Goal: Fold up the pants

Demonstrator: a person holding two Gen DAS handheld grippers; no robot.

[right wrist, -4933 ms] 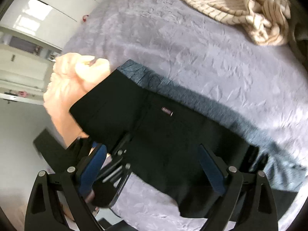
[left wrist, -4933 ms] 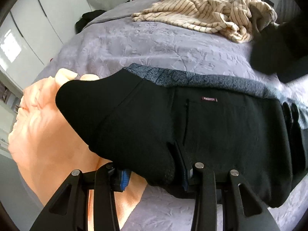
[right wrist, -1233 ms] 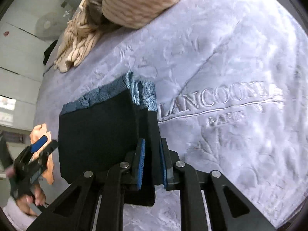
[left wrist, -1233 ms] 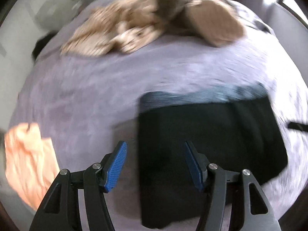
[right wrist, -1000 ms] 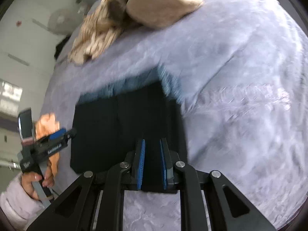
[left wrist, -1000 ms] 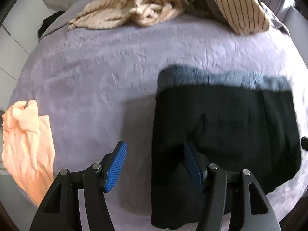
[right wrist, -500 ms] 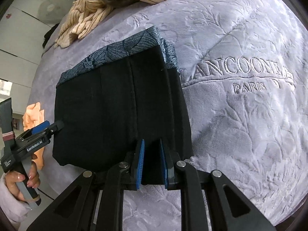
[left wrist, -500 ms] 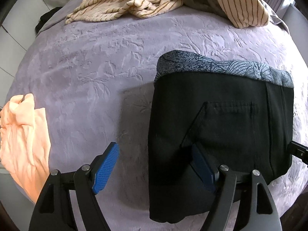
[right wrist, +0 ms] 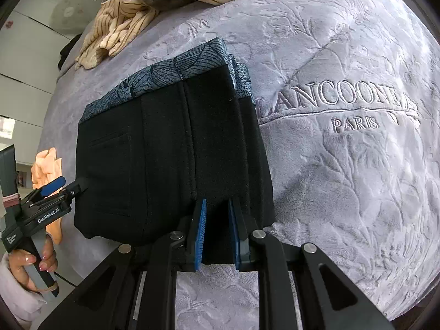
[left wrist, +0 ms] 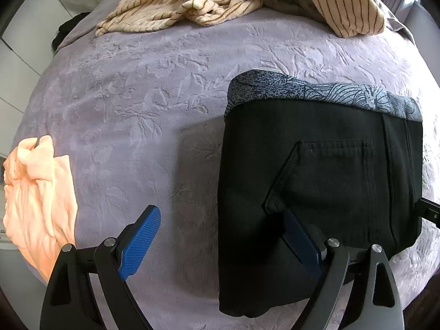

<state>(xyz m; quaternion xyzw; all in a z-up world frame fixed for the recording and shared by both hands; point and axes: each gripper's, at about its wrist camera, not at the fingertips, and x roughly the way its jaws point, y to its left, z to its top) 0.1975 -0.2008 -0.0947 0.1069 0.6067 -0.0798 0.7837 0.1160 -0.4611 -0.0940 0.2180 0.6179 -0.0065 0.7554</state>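
A: Pants (left wrist: 316, 165), black, lie folded into a squarish bundle on the lilac bedspread (left wrist: 137, 110) in the left wrist view, with a blue-grey leaf-print waistband (left wrist: 316, 93) along the far edge.

B: And the left gripper (left wrist: 220, 236)?

A: Its jaws are opening, already wide. One blue pad is off the pants over bare bedspread; the other hangs over the black cloth by the back pocket. Neither presses on anything.

B: What else sits around the pants?

A: A striped beige garment (left wrist: 206, 2) heaped well beyond the waistband, and a peach cloth (left wrist: 35, 192) far to the bedspread's edge.

B: The right wrist view?

A: The right gripper (right wrist: 216, 231) is nearly closed, pinching the pants' (right wrist: 170, 151) near edge. "LANCOONE PARIS" embroidery (right wrist: 343, 110) lies just beside the pants. On their other side, a hand (right wrist: 33, 264) holds the left gripper (right wrist: 60, 189).
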